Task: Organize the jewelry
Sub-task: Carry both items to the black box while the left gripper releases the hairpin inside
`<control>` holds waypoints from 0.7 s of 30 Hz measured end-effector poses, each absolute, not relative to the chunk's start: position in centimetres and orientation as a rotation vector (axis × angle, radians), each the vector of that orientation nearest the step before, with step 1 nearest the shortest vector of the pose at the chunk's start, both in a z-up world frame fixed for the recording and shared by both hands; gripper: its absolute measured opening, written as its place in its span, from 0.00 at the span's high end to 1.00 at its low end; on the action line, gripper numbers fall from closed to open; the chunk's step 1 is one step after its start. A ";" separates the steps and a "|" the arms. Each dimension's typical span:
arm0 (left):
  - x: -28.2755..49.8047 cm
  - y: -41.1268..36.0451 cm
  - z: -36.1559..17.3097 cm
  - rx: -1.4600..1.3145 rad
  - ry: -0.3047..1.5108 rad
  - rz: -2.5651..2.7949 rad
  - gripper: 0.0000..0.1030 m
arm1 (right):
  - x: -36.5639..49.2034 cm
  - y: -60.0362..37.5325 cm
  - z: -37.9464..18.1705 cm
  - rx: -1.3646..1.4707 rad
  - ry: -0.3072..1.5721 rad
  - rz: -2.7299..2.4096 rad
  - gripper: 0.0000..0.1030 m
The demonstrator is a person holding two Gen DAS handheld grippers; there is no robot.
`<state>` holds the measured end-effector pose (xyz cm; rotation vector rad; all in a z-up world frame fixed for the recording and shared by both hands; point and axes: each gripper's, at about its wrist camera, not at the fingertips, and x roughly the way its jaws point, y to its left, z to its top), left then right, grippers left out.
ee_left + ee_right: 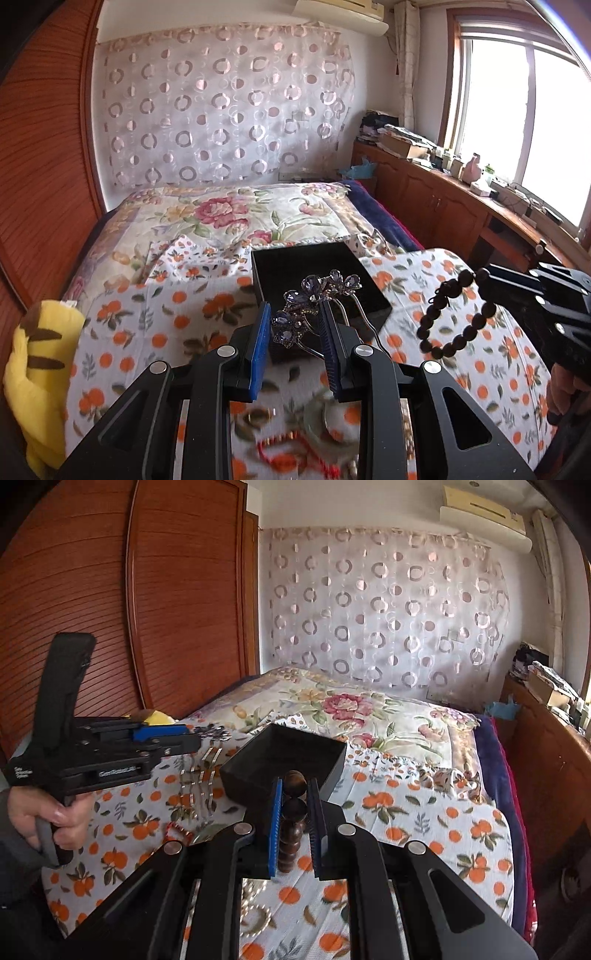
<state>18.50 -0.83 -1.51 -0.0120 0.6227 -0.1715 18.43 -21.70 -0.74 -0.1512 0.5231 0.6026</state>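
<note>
While left tongs pinch a purple-jewelled hairpin; right tongs clamp dark beads.

**Small white print on the left gripper, too blurred to read**

The only lettering stands on the left gripper, seen from the right wrist camera. One short white line runs along the side of its black body; the letters are too smeared to make out. A second small block of white print, in about three lines, sits on the rear corner of the body above the hand; it cannot be read either. Nothing else carries readable text, numbers or signs.
</note>
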 end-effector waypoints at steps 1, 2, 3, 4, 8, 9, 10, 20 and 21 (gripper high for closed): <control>19.4 -0.9 -1.4 -0.012 0.625 -0.169 0.76 | 18.8 -21.7 -0.7 -0.149 0.521 0.605 0.86; 19.8 -1.0 -1.4 -0.012 0.626 -0.167 0.76 | 19.3 -21.6 -0.5 -0.147 0.519 0.607 0.86; 20.2 -1.1 -1.3 -0.012 0.628 -0.164 0.76 | 20.0 -21.6 -0.3 -0.143 0.515 0.609 0.86; 21.0 -1.2 -1.3 -0.013 0.632 -0.162 0.76 | 20.5 -21.7 -0.2 -0.139 0.512 0.612 0.86; 23.3 -1.5 -1.9 -0.007 0.650 -0.152 0.76 | 22.6 -21.3 0.7 -0.128 0.494 0.630 0.86; 23.7 -1.6 -2.0 -0.008 0.655 -0.150 0.76 | 23.1 -21.1 0.8 -0.127 0.491 0.636 0.86; 24.2 -1.6 -2.3 -0.009 0.663 -0.147 0.76 | 23.4 -21.0 0.9 -0.126 0.490 0.640 0.86; 26.9 -2.0 -4.4 -0.009 0.718 -0.156 0.76 | 26.1 -19.3 0.7 -0.129 0.500 0.692 0.86; 27.0 -2.1 -4.4 -0.009 0.718 -0.157 0.76 | 26.3 -19.1 0.6 -0.131 0.500 0.696 0.86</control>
